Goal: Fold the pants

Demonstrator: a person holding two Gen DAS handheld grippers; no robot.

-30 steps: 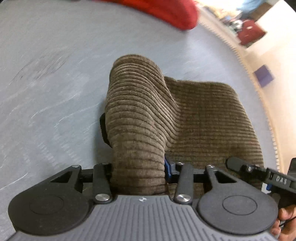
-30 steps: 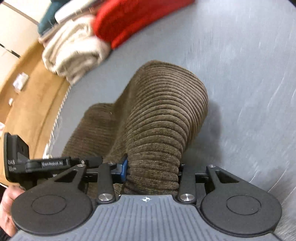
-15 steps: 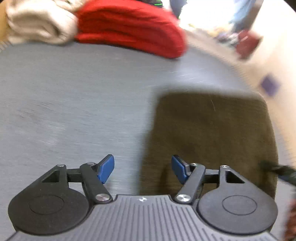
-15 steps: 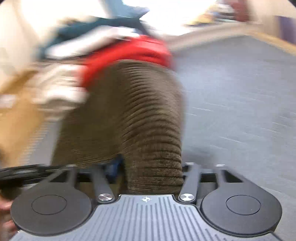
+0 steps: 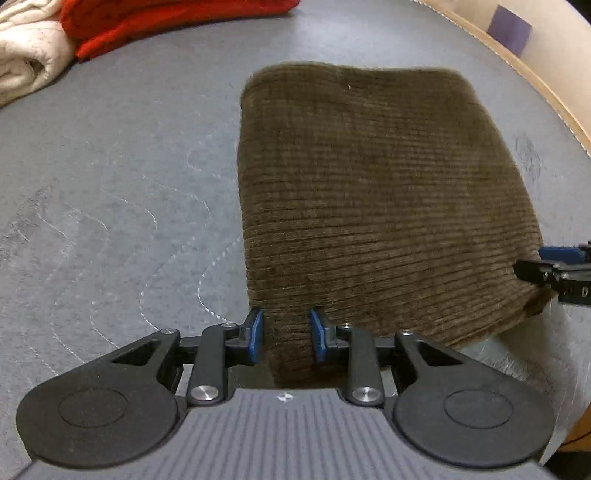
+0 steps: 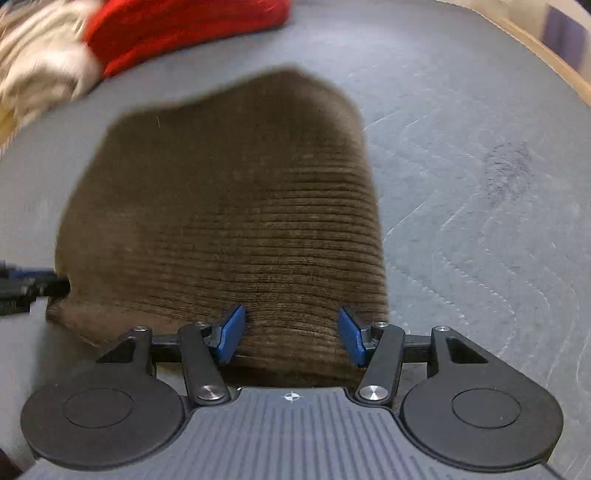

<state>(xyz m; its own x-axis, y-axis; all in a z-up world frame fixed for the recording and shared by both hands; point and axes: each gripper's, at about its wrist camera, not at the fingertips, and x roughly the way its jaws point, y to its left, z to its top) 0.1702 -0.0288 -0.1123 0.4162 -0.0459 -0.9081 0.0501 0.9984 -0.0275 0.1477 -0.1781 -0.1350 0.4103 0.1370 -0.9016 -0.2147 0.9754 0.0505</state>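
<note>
Both grippers sit at the near edge of the folded brown corduroy pants [image 5: 373, 199] on the quilted grey mattress [image 5: 122, 177]. The left gripper [image 5: 286, 338] is closing its fingers onto a pinch of that edge, while the right gripper [image 6: 291, 334], fingers apart, is closing around the cloth between them. Each should bite every layer squarely before lifting, I reckon.

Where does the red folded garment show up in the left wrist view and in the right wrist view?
Left wrist: red garment along the top edge, left of centre, beside a cream blanket.
Right wrist: red garment at the top, left of centre, blurred, beyond the brown pants.
Shared landmark: the cream blanket just left of the red garment.
</note>
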